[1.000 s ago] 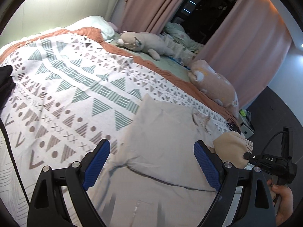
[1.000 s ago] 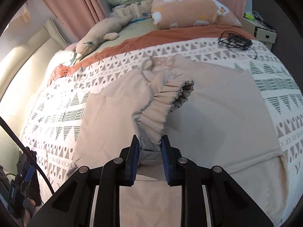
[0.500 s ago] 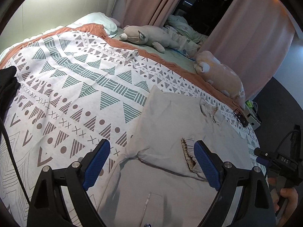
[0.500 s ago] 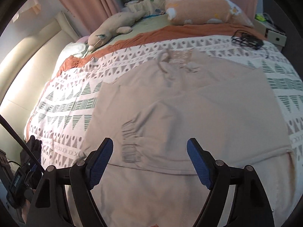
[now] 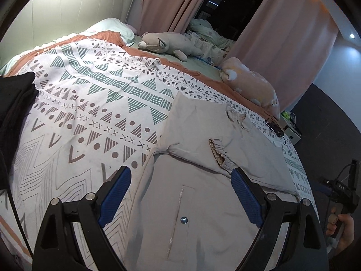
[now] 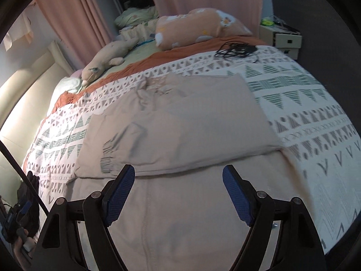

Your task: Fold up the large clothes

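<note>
Both grippers, left (image 5: 180,199) and right (image 6: 179,194), hover wide-jawed, tilted down over the beige garment (image 6: 180,124).

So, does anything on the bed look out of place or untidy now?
Little. A tangle of black cable lies loose on the patterned bedspread, beyond the beige garment. The garment's folded-in sleeve, with its gathered cuff, lies slightly crooked, and its collar is rumpled. Nothing looks damaged or spilled.

The only readable text is the white lettering "DAS" on the black body of the right gripper (image 5: 341,189), seen in the left wrist view. Nothing else carries legible writing.
</note>
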Demonstrator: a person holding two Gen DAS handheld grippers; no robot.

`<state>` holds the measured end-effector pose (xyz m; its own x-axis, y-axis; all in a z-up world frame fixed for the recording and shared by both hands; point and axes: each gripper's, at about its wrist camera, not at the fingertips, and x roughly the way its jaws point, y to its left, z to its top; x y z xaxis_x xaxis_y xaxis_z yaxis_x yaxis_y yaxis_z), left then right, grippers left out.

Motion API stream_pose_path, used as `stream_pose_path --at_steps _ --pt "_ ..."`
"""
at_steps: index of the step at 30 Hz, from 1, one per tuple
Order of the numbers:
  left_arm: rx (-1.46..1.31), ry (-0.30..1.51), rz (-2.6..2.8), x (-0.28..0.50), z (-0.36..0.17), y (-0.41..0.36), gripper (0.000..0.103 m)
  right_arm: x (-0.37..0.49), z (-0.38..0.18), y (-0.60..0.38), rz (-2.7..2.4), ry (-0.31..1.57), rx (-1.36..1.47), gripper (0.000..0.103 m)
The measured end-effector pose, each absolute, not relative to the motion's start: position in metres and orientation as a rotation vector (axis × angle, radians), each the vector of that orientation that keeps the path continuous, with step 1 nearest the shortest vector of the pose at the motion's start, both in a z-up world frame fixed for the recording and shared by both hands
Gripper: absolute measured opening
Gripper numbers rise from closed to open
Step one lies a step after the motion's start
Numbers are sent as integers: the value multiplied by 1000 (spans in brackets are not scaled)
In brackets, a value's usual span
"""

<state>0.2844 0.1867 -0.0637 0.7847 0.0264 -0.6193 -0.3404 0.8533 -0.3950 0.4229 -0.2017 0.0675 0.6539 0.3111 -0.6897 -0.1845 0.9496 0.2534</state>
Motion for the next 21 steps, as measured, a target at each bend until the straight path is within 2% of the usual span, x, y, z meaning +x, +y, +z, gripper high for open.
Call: stream_pose_path --at_steps 12,21 --pt "-426 611 186 208 -34 158 92 316 61 -284 336 661 222 79" --pt "-426 619 144 152 -38 151 92 257 46 -342 312 671 162 79"
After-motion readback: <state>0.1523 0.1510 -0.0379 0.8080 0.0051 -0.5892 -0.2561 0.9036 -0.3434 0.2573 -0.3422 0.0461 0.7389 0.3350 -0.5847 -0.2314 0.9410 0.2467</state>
